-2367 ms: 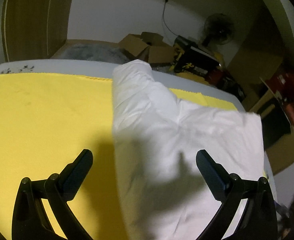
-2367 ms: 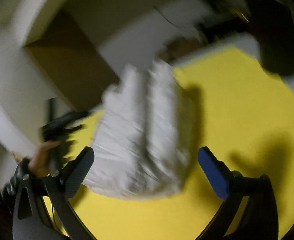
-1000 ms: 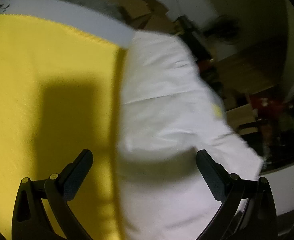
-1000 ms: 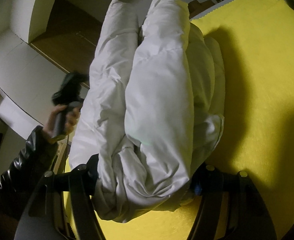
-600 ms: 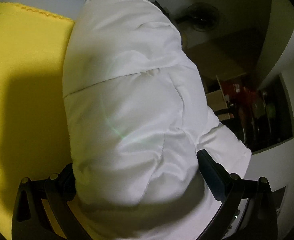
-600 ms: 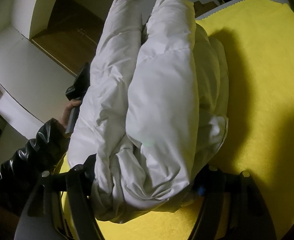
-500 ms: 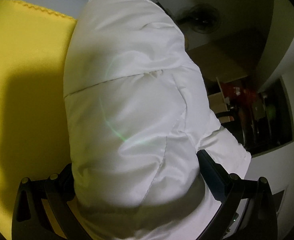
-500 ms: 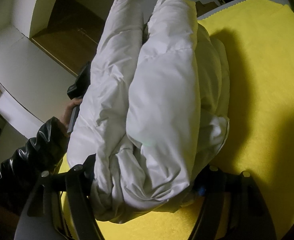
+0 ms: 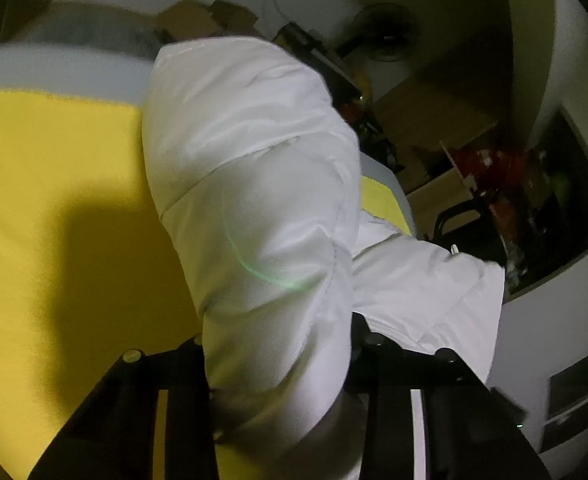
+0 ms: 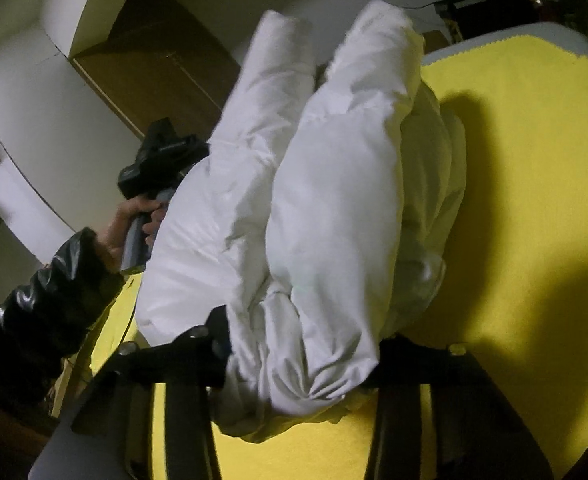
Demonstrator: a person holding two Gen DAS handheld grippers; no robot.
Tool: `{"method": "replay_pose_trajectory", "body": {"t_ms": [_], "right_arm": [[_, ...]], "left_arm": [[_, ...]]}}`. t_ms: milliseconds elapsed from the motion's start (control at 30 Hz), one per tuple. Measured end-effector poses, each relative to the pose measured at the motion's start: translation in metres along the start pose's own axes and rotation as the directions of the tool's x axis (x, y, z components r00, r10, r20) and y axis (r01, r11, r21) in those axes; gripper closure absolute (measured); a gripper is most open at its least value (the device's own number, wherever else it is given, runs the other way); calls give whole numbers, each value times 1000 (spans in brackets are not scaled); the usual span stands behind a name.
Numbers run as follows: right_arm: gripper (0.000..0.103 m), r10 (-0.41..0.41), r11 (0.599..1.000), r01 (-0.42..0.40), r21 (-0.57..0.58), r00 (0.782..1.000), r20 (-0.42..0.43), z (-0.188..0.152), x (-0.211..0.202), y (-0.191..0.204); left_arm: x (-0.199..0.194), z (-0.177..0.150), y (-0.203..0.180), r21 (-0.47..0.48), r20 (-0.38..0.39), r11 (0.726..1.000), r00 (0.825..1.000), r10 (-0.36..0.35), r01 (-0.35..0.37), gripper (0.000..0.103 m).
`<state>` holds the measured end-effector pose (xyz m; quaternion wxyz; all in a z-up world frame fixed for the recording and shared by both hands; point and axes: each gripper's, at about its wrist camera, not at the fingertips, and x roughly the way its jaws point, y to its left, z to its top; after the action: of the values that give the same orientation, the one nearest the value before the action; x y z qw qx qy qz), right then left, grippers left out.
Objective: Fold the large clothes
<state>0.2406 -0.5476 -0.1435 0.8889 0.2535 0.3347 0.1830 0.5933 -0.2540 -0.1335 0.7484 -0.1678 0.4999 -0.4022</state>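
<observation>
Closing in from both ends now: the left gripper [image 9: 278, 360] has its jaws coming together on the white puffy jacket [image 9: 254, 208], and the padded fabric bulges up thick between the two black fingers [image 9: 182, 376], filling the gap and hiding the pads. From this claw the jacket runs straight ahead and away in a long quilted roll, with a flatter part of it spilling off to the claw's right, over the rim of the table. To the claw's left lies the yellow cloth [image 9: 54, 208], bare and shadowed, with the pale table edge [image 9: 54, 72] beyond it.

Over on the other end, the right gripper [image 10: 302, 344] is narrowing too, its jaws closing with a gathered, wrinkled bunch of the same jacket [image 10: 334, 208] squeezed between them. Ahead of this claw the garment rises in two fat rolls side by side, the nearer one lapped over the farther. Below and to the claw's right the yellow cloth [image 10: 526, 208] spreads wide, carrying dark shadows. Off to the claw's left, beyond the jacket, a hand [image 10: 134, 224] in a shiny black sleeve [image 10: 50, 304] grips the handle of the other gripper [image 10: 162, 160], whose fingers are buried behind the white fabric. Blur softens the room behind in the left wrist view.
</observation>
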Motion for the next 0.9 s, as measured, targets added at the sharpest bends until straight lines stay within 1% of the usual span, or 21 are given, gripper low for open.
{"method": "replay_pose_trajectory", "body": {"t_ms": [67, 133, 200, 333, 433, 567, 667, 733, 900], "right_arm": [[65, -23, 999, 23, -44, 1000, 7, 5, -4, 22], [65, -14, 997, 15, -72, 1000, 11, 10, -7, 44], [65, 6, 996, -6, -89, 1000, 8, 19, -9, 69], [65, 15, 988, -12, -156, 1000, 15, 30, -17, 110], [65, 37, 981, -36, -189, 999, 2, 28, -16, 123], [65, 74, 977, -82, -198, 996, -49, 18, 6, 121], [64, 79, 976, -95, -194, 993, -87, 22, 27, 130], [64, 67, 978, -89, -189, 991, -118, 16, 42, 133], [64, 41, 991, -63, -121, 983, -181, 6, 65, 120]], "left_arm": [[-18, 1, -7, 12, 23, 1000, 1000, 12, -12, 72], [-39, 6, -13, 18, 52, 1000, 999, 9, -10, 72], [-70, 10, -18, 26, 86, 1000, 996, 8, -10, 72], [-131, 6, -9, 34, 152, 999, 988, 14, -19, 71], [-172, -2, 8, 25, 186, 998, 982, 46, -51, 71], [-200, -18, 38, -2, 199, 993, 974, 112, -114, 71], [-207, -28, 67, -23, 191, 989, 970, 150, -149, 71], [-199, -33, 83, -34, 172, 985, 970, 172, -169, 71], [-159, -50, 121, -53, 119, 981, 975, 190, -185, 71]]}}
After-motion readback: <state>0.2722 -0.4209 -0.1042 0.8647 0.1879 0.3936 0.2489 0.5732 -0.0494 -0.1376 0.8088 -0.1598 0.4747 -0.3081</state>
